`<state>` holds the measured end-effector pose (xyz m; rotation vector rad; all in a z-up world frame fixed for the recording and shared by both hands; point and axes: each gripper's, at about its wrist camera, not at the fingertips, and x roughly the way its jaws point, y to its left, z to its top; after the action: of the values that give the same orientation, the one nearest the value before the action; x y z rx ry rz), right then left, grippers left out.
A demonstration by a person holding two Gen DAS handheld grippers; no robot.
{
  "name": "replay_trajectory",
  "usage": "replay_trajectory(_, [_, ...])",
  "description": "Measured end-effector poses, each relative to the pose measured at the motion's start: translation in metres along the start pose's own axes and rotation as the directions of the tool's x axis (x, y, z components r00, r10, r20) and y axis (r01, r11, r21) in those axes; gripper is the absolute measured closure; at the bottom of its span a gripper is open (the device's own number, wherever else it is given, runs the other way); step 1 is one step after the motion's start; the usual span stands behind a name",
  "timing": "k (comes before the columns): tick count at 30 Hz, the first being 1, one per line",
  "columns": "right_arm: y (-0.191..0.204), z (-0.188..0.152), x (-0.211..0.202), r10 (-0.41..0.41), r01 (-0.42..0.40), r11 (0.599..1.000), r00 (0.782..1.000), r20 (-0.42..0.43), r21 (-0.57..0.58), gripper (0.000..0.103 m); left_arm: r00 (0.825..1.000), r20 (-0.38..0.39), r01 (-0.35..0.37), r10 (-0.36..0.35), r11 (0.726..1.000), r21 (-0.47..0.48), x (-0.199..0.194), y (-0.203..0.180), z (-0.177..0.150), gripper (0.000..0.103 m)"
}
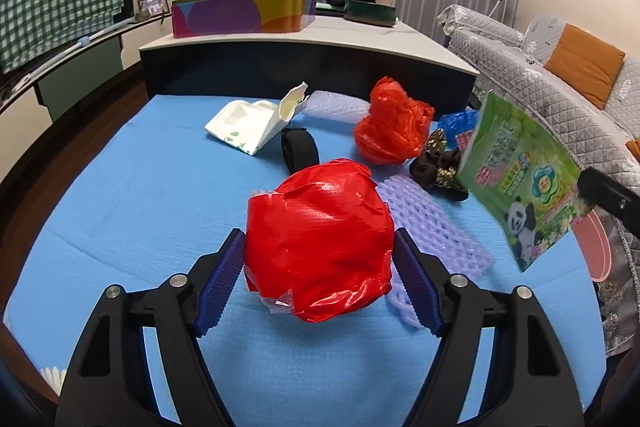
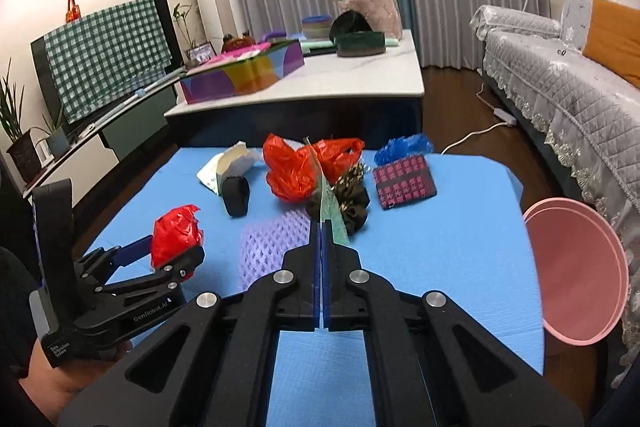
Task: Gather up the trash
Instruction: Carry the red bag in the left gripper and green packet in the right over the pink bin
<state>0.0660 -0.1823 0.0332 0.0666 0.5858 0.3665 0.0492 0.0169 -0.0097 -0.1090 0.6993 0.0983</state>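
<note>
My left gripper (image 1: 318, 235) is shut on a crumpled red plastic ball (image 1: 320, 247), with a blue pad pressed against each side. The right wrist view shows that same ball (image 2: 176, 237) held just above the blue mat (image 2: 440, 267) by the left gripper (image 2: 172, 253). My right gripper (image 2: 321, 223) is shut on a flat green packet (image 2: 328, 203), seen edge-on and standing up from the pads. In the left wrist view the packet (image 1: 516, 179) hangs at the right and shows a panda print.
On the mat lie a torn white carton (image 1: 252, 123), a red plastic bag (image 1: 392, 131), purple foam netting (image 1: 432, 223), a black scrunchie (image 1: 436, 163), a black strap (image 1: 300, 147) and a pink patterned pouch (image 2: 404, 181). A pink bin (image 2: 576, 267) stands off the right edge.
</note>
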Motion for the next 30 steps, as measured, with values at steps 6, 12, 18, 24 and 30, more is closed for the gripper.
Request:
replay_trajectory(6, [-0.004, 0.004, -0.023, -0.031, 0.031, 1.000, 0.999, 0.045, -0.001, 0.103, 1.000, 0.016, 0.022, -0.022, 1.000, 0.007, -0.012, -0.004, -0.001, 0.031])
replay_trajectory(12, [-0.019, 0.007, -0.043, -0.071, 0.069, 0.997, 0.995, 0.077, 0.024, 0.103, 0.999, 0.026, 0.044, -0.045, 0.999, 0.022, -0.018, -0.014, 0.001, 0.031])
replay_trajectory(18, [-0.040, 0.007, -0.057, -0.122, 0.117, 0.992, 0.988, 0.094, 0.057, 0.103, 0.997, 0.028, 0.068, -0.069, 0.996, 0.054, -0.020, -0.034, 0.001, 0.031])
replay_trajectory(24, [-0.065, 0.008, -0.071, -0.173, 0.162, 0.982, 0.979, 0.109, 0.096, 0.103, 0.993, 0.033, 0.108, -0.111, 0.990, 0.086, -0.022, -0.056, 0.003, 0.031])
replay_trajectory(30, [-0.096, 0.008, -0.086, -0.239, 0.220, 0.964, 0.963, 0.122, 0.151, 0.102, 0.984, 0.041, 0.169, -0.176, 0.977, 0.133, -0.023, -0.086, 0.012, 0.031])
